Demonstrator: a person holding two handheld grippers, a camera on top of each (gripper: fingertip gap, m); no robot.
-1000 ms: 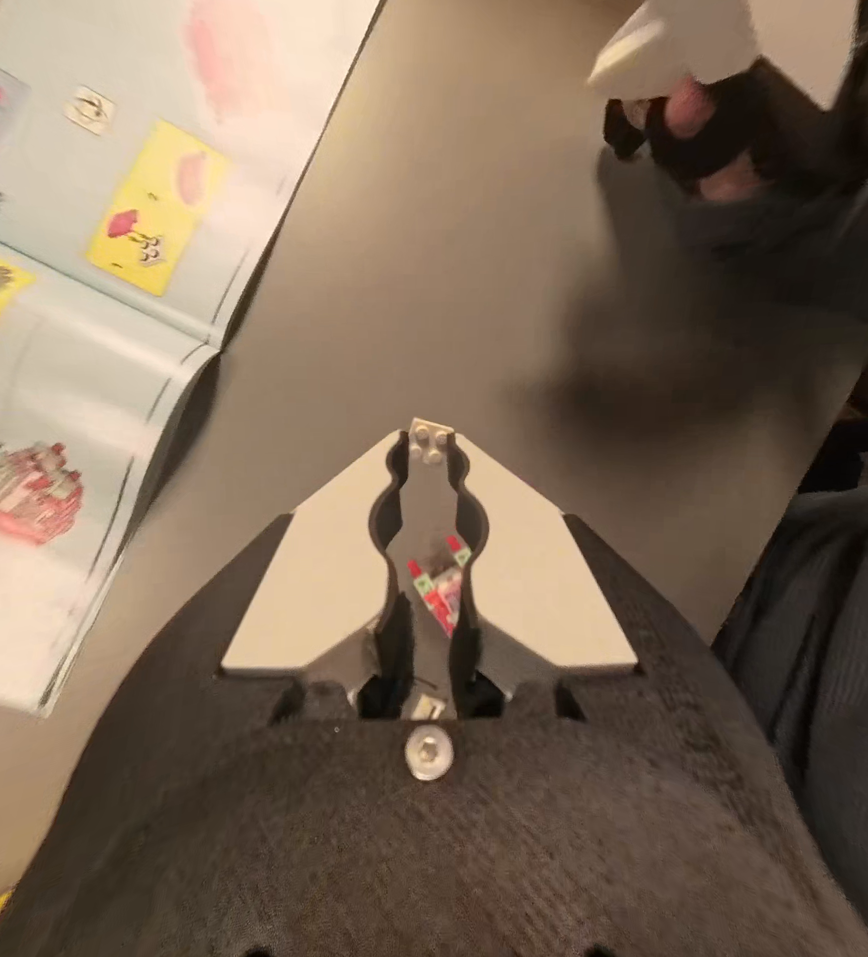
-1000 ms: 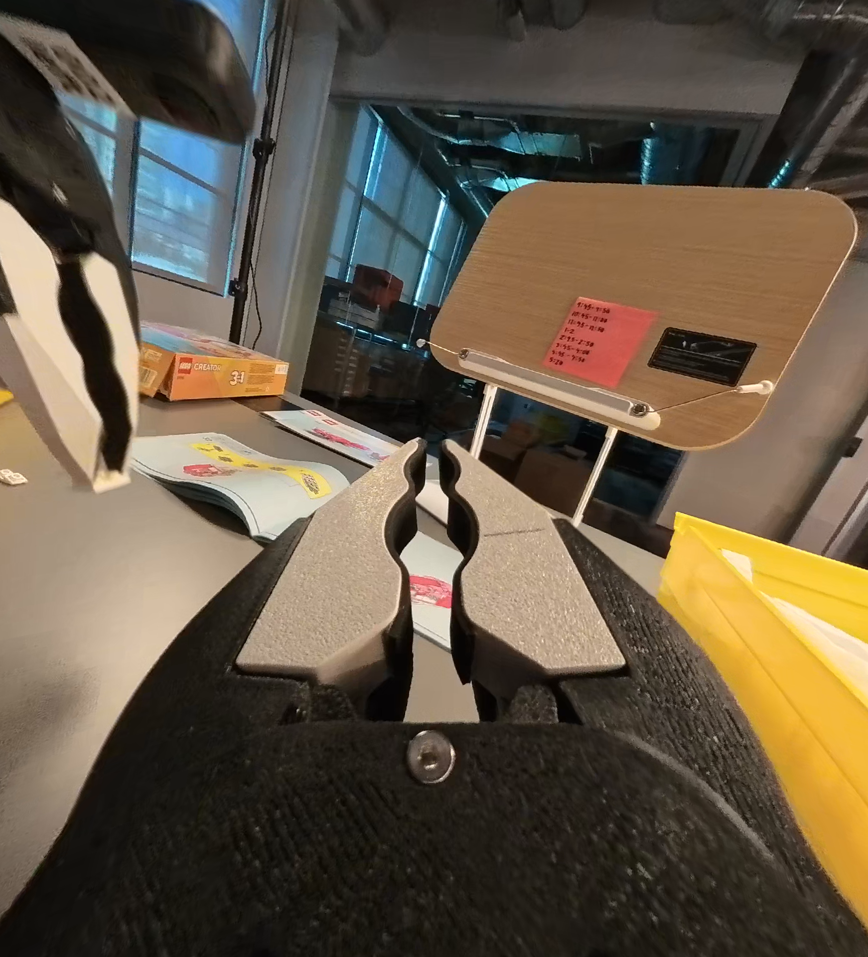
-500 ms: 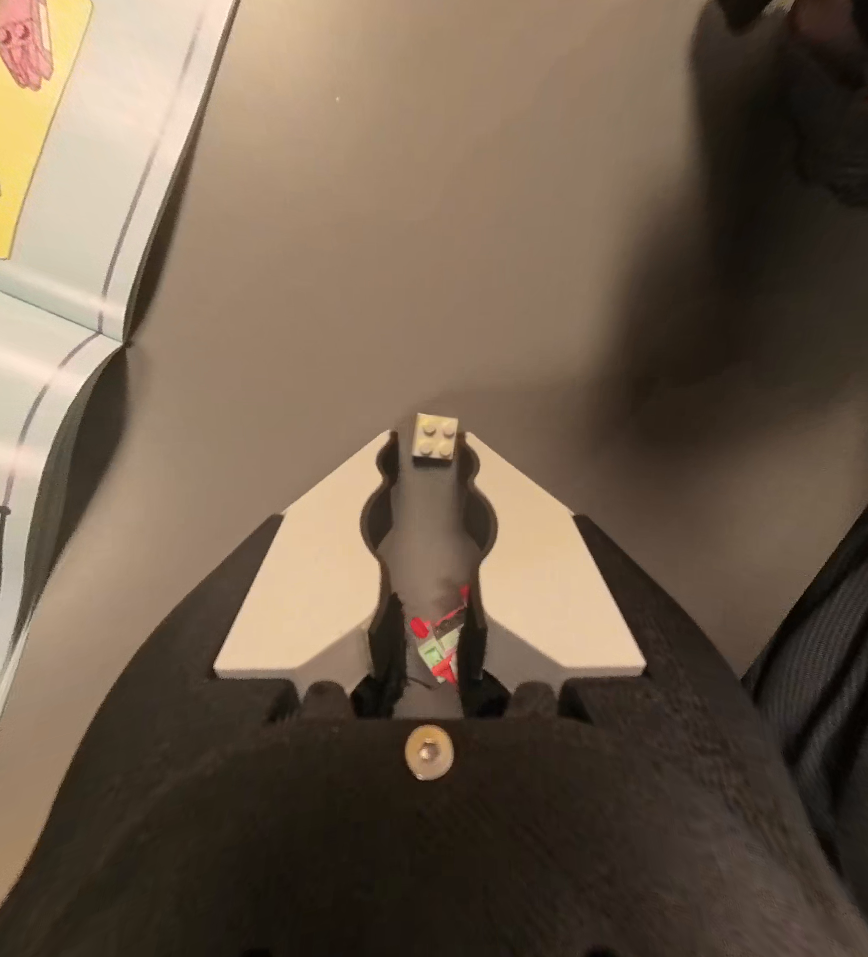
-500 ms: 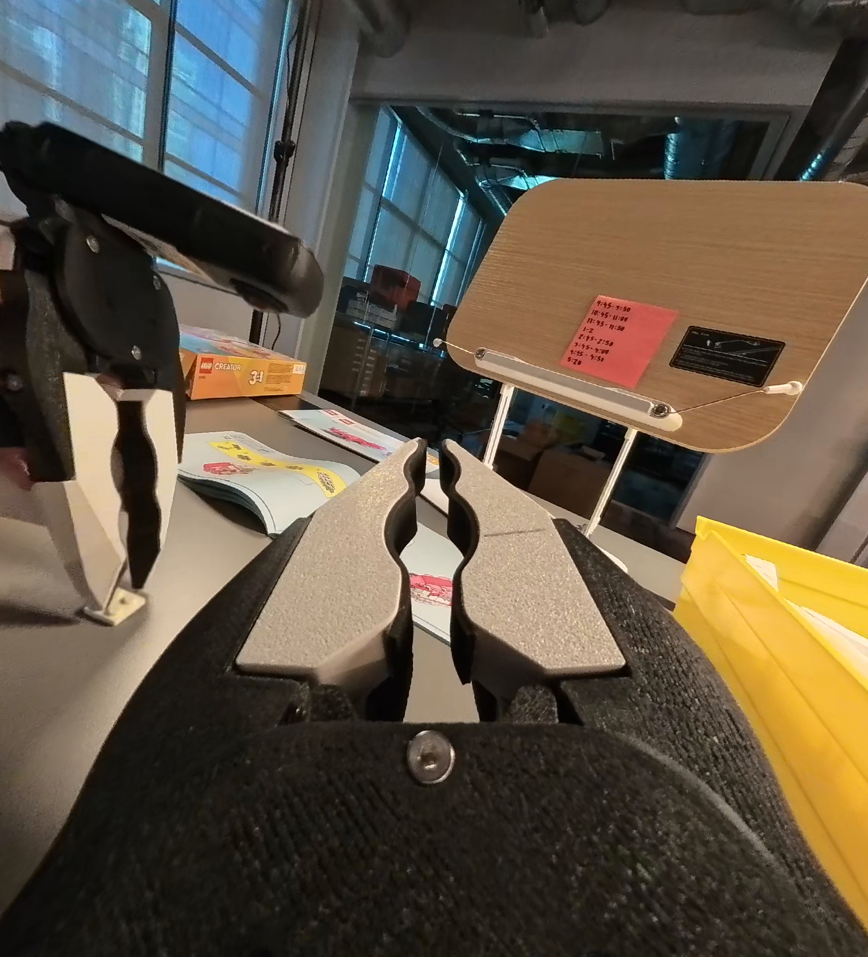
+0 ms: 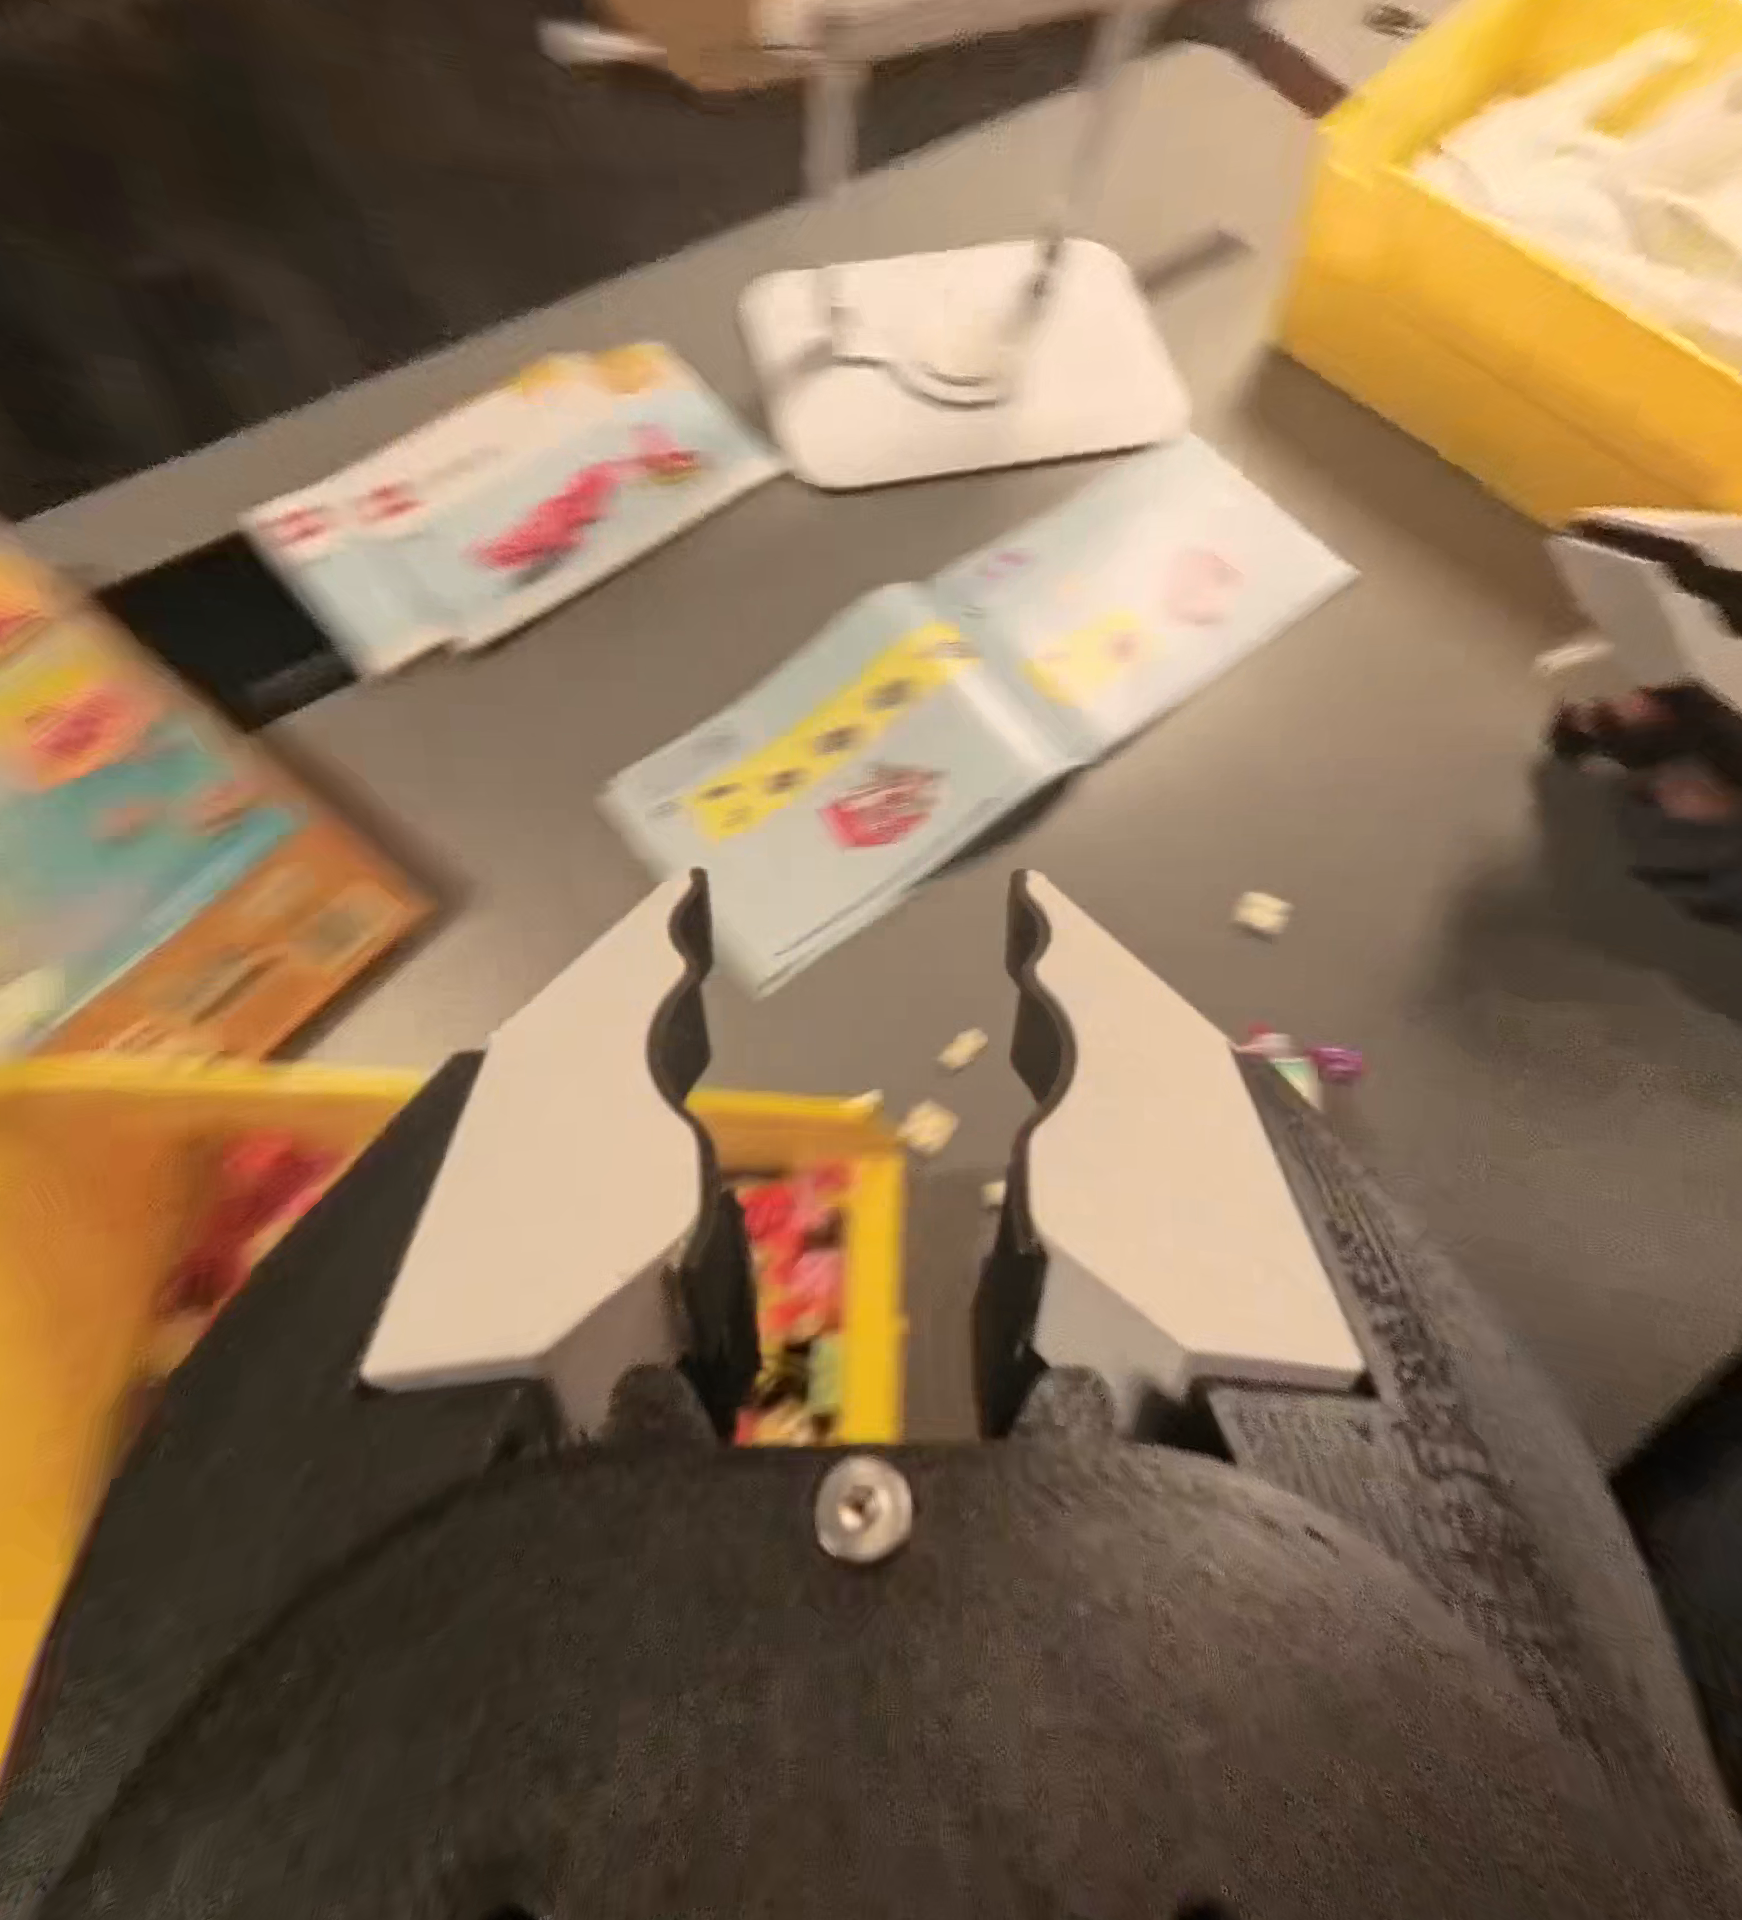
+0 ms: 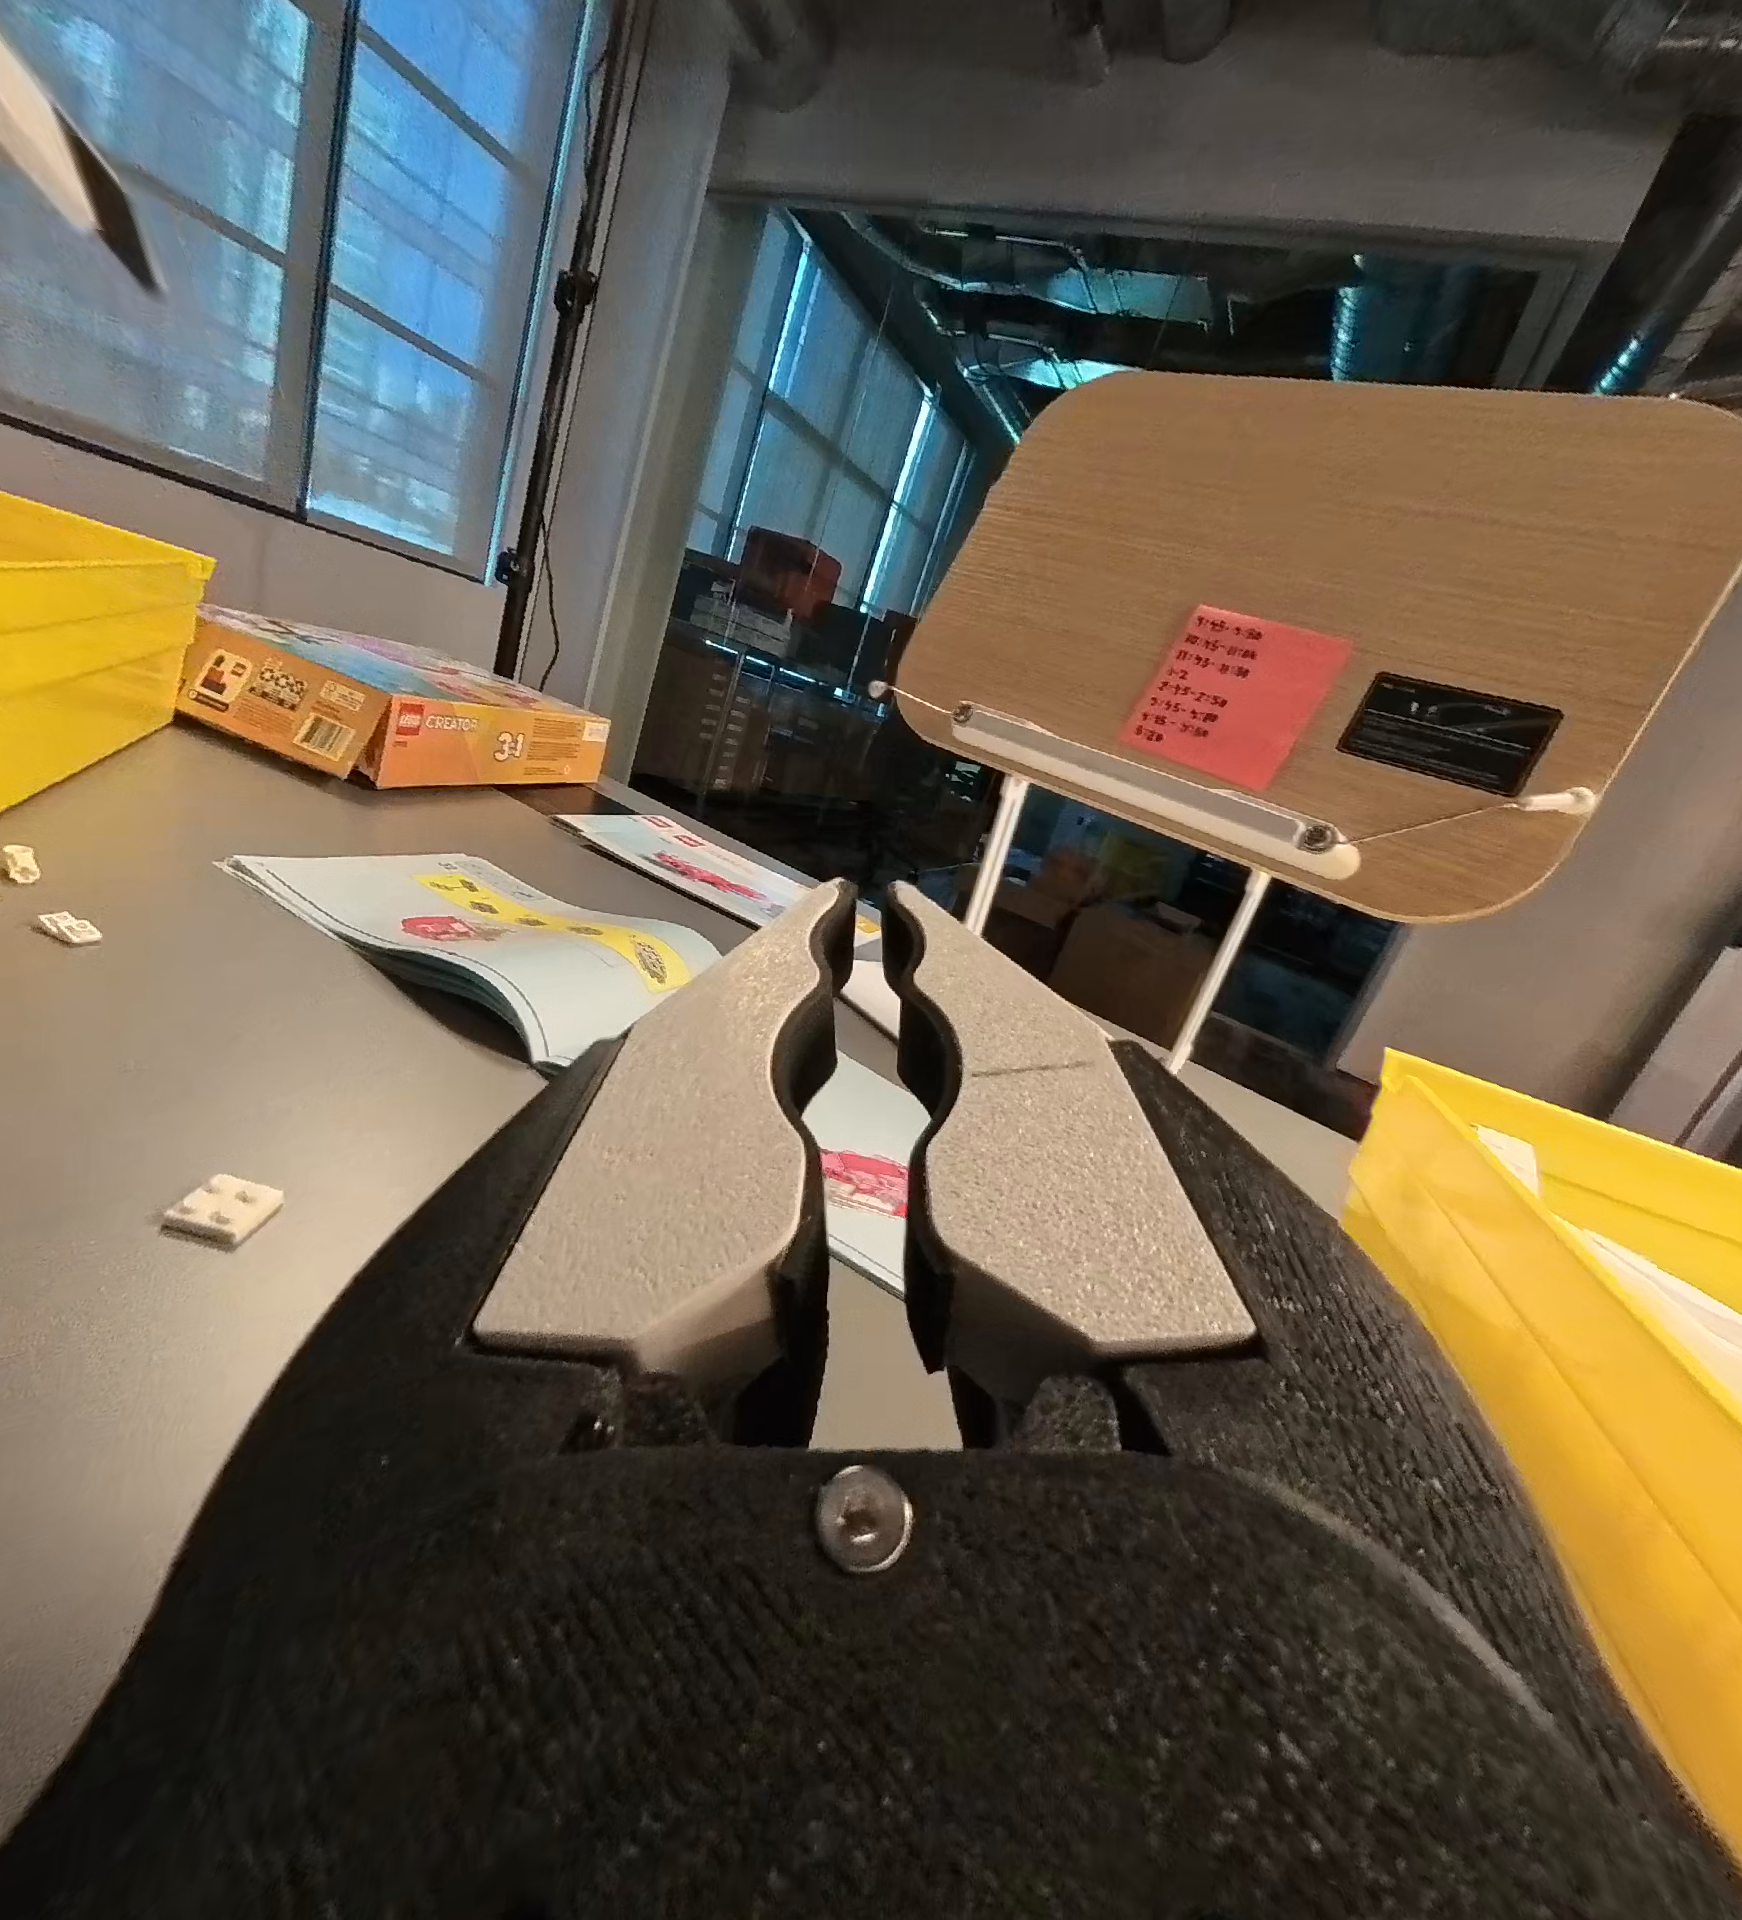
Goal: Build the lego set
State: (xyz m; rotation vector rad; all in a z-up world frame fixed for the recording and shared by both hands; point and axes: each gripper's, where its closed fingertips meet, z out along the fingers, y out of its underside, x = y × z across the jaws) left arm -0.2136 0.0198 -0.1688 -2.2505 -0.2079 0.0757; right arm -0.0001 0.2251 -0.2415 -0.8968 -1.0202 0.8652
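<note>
Hovering above the grey table [image 5: 493,748], the left gripper [image 5: 856,904] has its jaws spread wide with nothing between them. Directly under it sits a yellow bin [image 5: 877,1226] whose inside shows a blurred jumble of red, pink and green toy bricks [image 5: 794,1257]. Just beyond that bin's corner lie a few small cream plates [image 5: 924,1127], and a little further off, to the right, a single cream 2x2 plate [image 5: 1262,912] rests alone on the table.

The right gripper [image 6: 872,904] sits low over the table, its fingers drawn nearly together and bare, with only a thin slit between the tips. To its right stands a second yellow bin [image 6: 1532,1340] holding white, papery or bag-like contents that cannot be made out.

Past both grippers lies an open instruction booklet [image 5: 960,748], with a second booklet [image 5: 514,499] beyond it. At the table's far left rests an orange toy-set box [image 6: 399,717], lying flat. Farthest back, a wooden book stand [image 6: 1366,582] on white legs carries a pink sticky note [image 6: 1231,691] and a black label [image 6: 1449,727].
</note>
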